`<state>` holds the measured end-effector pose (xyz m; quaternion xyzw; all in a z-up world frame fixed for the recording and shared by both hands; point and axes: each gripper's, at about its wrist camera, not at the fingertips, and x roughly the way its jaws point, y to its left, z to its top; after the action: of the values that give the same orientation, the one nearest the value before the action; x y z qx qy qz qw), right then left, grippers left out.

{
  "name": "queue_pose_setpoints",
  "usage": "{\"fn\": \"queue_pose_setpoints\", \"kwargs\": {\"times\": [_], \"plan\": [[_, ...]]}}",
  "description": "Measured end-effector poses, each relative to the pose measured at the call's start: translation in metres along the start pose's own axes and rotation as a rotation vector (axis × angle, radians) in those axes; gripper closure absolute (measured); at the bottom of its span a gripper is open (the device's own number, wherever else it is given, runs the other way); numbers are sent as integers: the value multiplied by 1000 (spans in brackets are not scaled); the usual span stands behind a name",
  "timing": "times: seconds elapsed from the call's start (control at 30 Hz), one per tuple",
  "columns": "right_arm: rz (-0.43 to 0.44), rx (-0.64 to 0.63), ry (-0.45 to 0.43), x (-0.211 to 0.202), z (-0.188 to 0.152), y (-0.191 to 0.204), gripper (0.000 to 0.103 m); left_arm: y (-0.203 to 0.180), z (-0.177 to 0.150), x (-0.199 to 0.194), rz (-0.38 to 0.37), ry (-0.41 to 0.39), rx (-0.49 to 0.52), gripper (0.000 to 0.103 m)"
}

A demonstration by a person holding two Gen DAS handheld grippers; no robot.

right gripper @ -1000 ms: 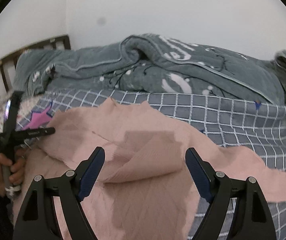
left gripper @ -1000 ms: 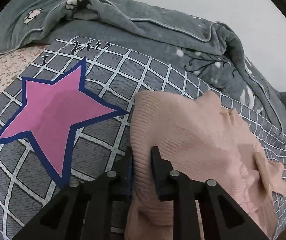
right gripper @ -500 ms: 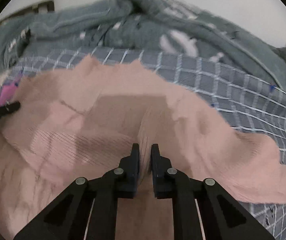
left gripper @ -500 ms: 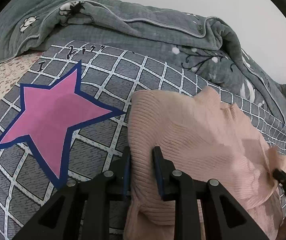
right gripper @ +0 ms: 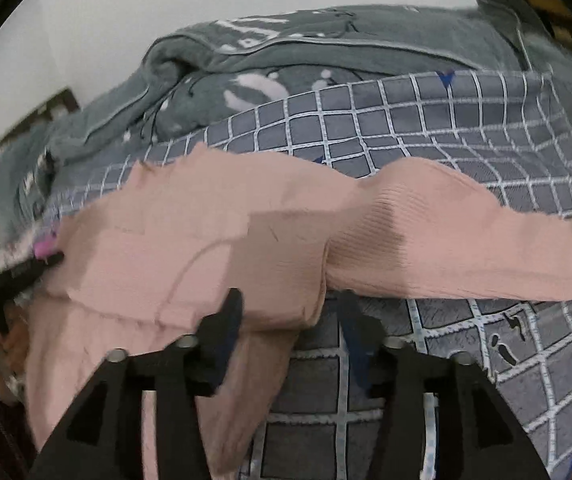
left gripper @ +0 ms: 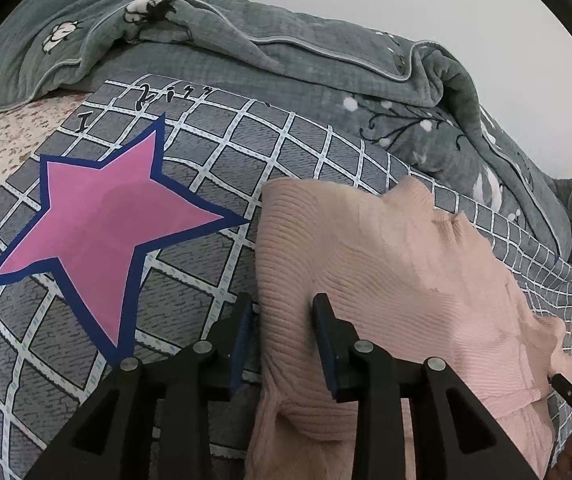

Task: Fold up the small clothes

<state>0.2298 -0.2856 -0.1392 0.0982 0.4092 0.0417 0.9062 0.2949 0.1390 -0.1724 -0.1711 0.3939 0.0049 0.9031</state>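
Note:
A pink ribbed sweater (left gripper: 386, 264) lies spread on the checked bed cover (left gripper: 213, 184). My left gripper (left gripper: 283, 316) stands over its left edge. Its jaws are opening, and the knit lies between them with a small gap at the left pad. In the right wrist view the sweater (right gripper: 189, 232) fills the middle, and one sleeve (right gripper: 466, 248) stretches off to the right. My right gripper (right gripper: 290, 300) is at the sweater's lower fold, its jaws opening. The fold's edge hangs between them, loose of the pads. The left gripper's tip (right gripper: 25, 272) shows at the far left.
A rumpled grey-green quilt (left gripper: 245, 40) is heaped along the back against a white wall. A big pink star (left gripper: 101, 224) is printed on the cover left of the sweater. A floral sheet (left gripper: 1, 144) shows at the far left, a dark headboard (right gripper: 25, 120) behind it.
The right gripper closed on a fold of the sweater, moved right and down, and now has its jaws apart again. The left gripper stayed in place and its jaws widened.

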Motion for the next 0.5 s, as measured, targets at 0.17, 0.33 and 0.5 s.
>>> {"fn": "queue_pose_setpoints", "kwargs": {"times": [0.17, 0.33, 0.5], "plan": [[-7, -16, 23, 20, 8, 5, 56, -1, -1, 0, 2, -2, 5, 71], [-46, -174, -25, 18, 14, 31, 96, -1, -1, -1, 0, -7, -5, 71], [-21, -238, -180, -11, 36, 40, 97, 2, -1, -5, -23, -37, -13, 85]]}}
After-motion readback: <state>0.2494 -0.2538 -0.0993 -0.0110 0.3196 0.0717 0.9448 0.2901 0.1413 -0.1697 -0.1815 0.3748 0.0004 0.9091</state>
